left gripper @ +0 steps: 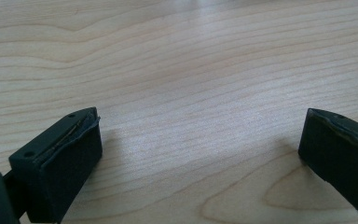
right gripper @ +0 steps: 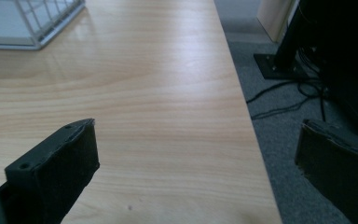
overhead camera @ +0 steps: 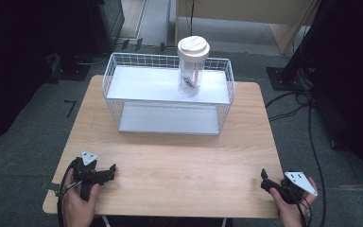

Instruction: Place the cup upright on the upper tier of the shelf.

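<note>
High view: clear cup point(overhead camera: 192, 66) with beige lid upright on top shelf of wire rack point(overhead camera: 168, 97), toward rack's right end. Left gripper point(overhead camera: 105, 174) and right gripper point(overhead camera: 266, 180) both well short of rack, at near table point(overhead camera: 179, 161) edge.

Left gripper view: jaws spread, nothing between.

Right gripper view: jaws spread, empty; rack corner far off. Judgement: reach for cup not begun.

Pale wood-grain table point(overhead camera: 170, 165), white wire rack point(overhead camera: 123, 71), cream-lidded clear jar point(overhead camera: 192, 66), black claws

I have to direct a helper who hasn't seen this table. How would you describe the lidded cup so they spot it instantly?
On the wooden table stands a white wire rack with two shelves. The clear tumbler stands on its upper shelf, toward the right; its round beige lid sets it apart.
</note>
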`<state>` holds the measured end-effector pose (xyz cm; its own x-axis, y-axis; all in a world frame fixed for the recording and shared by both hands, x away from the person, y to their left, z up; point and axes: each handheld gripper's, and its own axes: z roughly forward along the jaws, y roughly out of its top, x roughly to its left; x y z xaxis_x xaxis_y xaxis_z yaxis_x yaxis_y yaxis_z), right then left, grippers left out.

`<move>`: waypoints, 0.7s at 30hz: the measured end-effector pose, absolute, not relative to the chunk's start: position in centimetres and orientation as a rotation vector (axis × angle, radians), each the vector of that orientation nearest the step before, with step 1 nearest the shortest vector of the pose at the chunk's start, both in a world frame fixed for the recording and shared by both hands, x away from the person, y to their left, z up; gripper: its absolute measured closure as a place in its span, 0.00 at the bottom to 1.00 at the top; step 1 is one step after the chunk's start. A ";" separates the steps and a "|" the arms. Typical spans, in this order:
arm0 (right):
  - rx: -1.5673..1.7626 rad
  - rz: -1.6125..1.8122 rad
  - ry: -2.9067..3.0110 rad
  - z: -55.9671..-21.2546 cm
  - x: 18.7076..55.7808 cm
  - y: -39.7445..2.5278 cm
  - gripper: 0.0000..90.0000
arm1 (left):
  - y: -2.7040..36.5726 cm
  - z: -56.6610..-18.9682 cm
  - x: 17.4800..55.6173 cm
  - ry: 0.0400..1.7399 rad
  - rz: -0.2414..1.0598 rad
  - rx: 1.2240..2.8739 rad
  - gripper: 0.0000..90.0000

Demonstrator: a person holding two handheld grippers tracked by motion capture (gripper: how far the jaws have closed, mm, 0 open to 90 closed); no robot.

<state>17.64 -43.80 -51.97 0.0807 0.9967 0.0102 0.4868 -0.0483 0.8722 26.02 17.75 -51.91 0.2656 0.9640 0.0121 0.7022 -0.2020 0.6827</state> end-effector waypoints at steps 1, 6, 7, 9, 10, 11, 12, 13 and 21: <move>1.650 0.876 1.500 -52.0 17.7 -44.0 0.00 | 17.7 -51.9 26.0 1.500 0.605 1.979 0.00; 1.646 0.844 1.531 -52.0 17.5 -44.7 0.00 | 17.8 -51.9 26.0 1.499 0.606 1.980 0.00; 1.646 0.844 1.531 -52.0 17.5 -44.7 0.00 | 17.8 -51.9 26.0 1.499 0.606 1.980 0.00; 1.641 0.835 1.580 -52.1 17.6 -44.5 0.00 | 17.7 -51.9 26.0 1.500 0.605 1.979 0.00; 1.641 0.835 1.580 -52.1 17.6 -44.5 0.00 | 17.7 -51.9 26.0 1.500 0.605 1.979 0.00; 1.629 0.815 1.614 -52.1 17.7 -44.2 0.00 | 17.8 -51.9 26.0 1.499 0.606 1.980 0.00; 1.620 0.804 1.637 -52.2 17.7 -44.0 0.00 | 17.8 -51.9 26.0 1.499 0.606 1.980 0.00; 1.619 0.787 1.653 -52.2 17.8 -43.8 0.00 | 17.8 -51.9 26.0 1.499 0.606 1.980 0.00; 1.639 0.765 1.747 -52.4 18.2 -43.5 0.00 | 17.8 -51.9 26.0 1.499 0.607 1.980 0.00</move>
